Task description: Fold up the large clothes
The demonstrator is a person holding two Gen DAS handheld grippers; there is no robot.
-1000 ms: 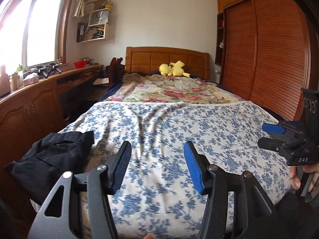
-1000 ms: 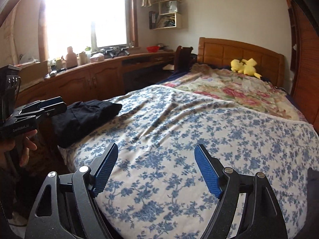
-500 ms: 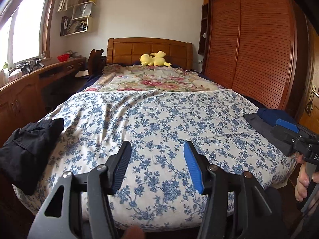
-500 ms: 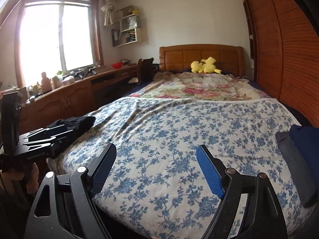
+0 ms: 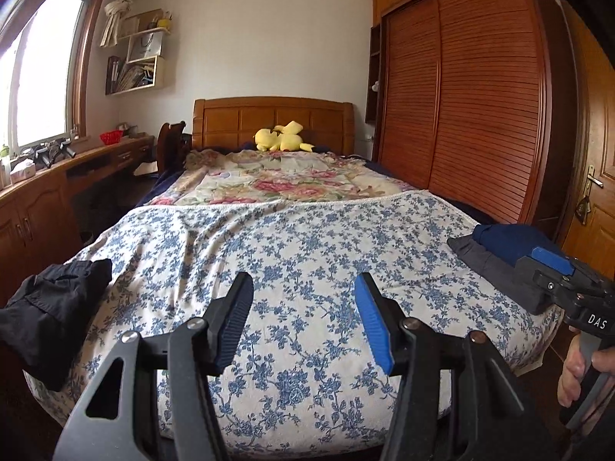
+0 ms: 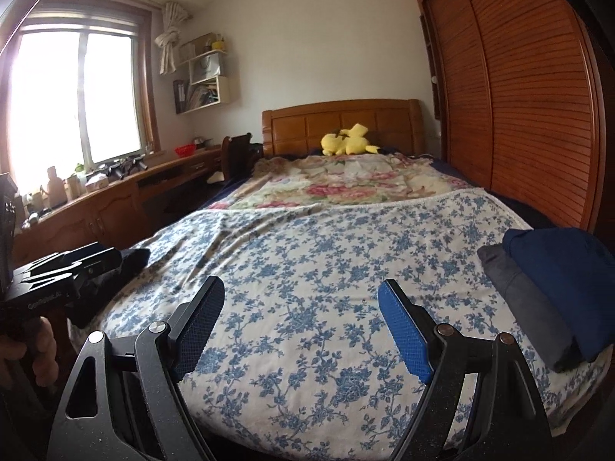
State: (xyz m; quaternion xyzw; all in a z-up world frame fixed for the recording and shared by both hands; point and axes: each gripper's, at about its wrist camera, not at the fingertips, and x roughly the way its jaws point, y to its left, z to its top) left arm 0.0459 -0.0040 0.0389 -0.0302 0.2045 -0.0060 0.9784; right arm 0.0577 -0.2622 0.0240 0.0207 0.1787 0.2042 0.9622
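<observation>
The blue-flowered white cotton bedspread [image 5: 307, 269] is showing a matt, softly creased weave. The reddish slatted wooden wardrobe doors [image 5: 461, 115] are giving off a low varnished sheen. The yellow plush toy [image 6: 348, 140] is looking fuzzy. The folded navy cloth garment [image 6: 565, 280] is lying matt on grey fabric [image 6: 515, 288]. The blue gripper pads [image 6: 401, 330] are appearing finely textured.

A home bedroom: floral-covered bed [image 5: 292, 269], wooden headboard [image 5: 273, 119] (plush toy [image 5: 282, 138] beside), louvred wardrobe [image 5: 472, 96].

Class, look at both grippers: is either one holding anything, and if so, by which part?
Nothing is held. The left gripper and the right gripper both stand open above the bed.
</observation>
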